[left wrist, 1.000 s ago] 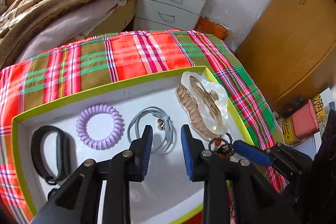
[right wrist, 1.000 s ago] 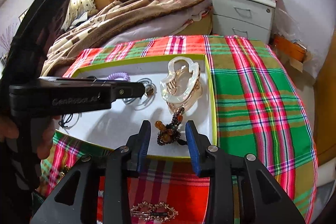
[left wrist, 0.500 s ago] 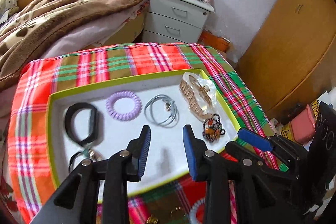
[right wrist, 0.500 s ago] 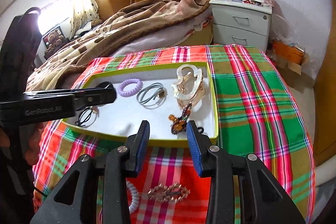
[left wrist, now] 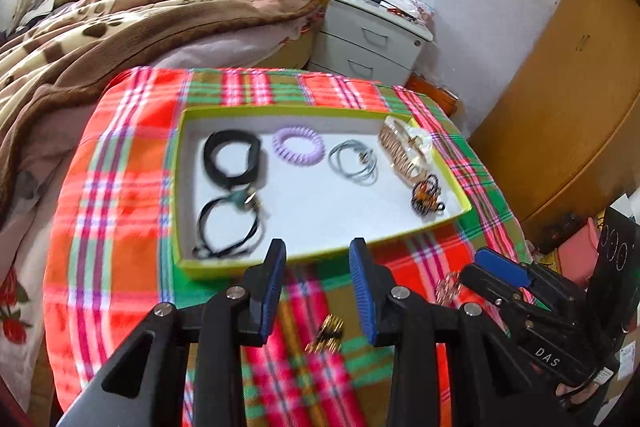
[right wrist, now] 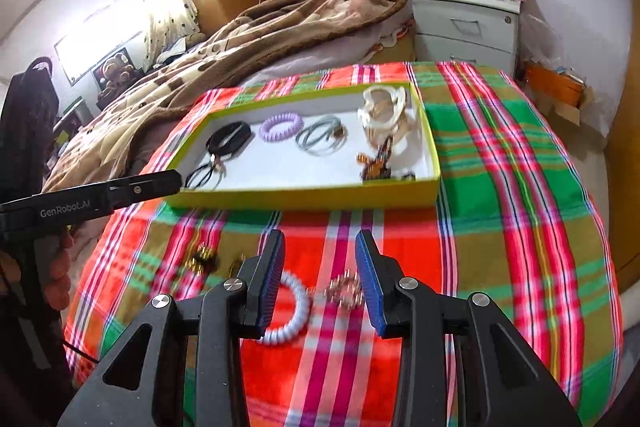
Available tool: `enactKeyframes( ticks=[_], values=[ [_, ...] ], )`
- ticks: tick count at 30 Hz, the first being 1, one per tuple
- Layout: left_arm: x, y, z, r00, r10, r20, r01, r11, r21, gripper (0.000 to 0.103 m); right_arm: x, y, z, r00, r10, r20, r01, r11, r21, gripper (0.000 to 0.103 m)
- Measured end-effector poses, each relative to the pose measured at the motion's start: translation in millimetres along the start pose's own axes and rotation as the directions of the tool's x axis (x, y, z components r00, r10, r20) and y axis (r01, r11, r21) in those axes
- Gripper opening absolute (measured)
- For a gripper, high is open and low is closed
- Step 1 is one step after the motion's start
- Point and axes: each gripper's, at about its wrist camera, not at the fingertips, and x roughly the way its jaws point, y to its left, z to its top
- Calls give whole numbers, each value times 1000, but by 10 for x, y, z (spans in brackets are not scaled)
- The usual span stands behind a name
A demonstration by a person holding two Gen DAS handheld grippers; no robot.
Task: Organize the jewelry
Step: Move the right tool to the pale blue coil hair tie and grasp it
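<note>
A lime-rimmed white tray [left wrist: 320, 259] [right wrist: 304, 201] on the plaid cloth holds a black band [left wrist: 232, 157], a purple coil tie [left wrist: 297, 145] [right wrist: 281, 125], a grey tie [left wrist: 354, 166], a pearly claw clip [left wrist: 406, 151] [right wrist: 386, 107], a beaded bracelet [left wrist: 426, 195] [right wrist: 376, 167] and a black cord [left wrist: 228, 227]. My left gripper [left wrist: 316, 291] is open and empty, above the cloth in front of the tray. My right gripper [right wrist: 320, 281] is open and empty over a white coil tie [right wrist: 290, 319] and a gold barrette [right wrist: 344, 289]. A small gold piece [left wrist: 326, 337] lies under the left gripper.
Small gold pieces [right wrist: 204, 259] lie on the cloth at left. A bed with a brown blanket [right wrist: 240, 39] is behind, a grey nightstand [right wrist: 466, 27] at the back right, a wooden wardrobe [left wrist: 560, 99] to the right.
Both grippers have pulled back and up from the tray, open and empty. The beaded bracelet stays in the tray. Loose pieces on the cloth have come into view.
</note>
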Motion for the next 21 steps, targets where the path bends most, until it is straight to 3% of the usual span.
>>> enactKeyframes(
  ticks=[7, 21],
  values=[
    [-90, 165, -276, 999, 37, -8, -38, 999, -12, 34, 17, 74, -206, 999, -15, -47, 15, 1000, -1, 38],
    [-235, 385, -600, 999, 33, -12, -33, 998, -57, 35, 138, 285, -336, 993, -67, -94, 65, 998, -24, 37]
  ],
)
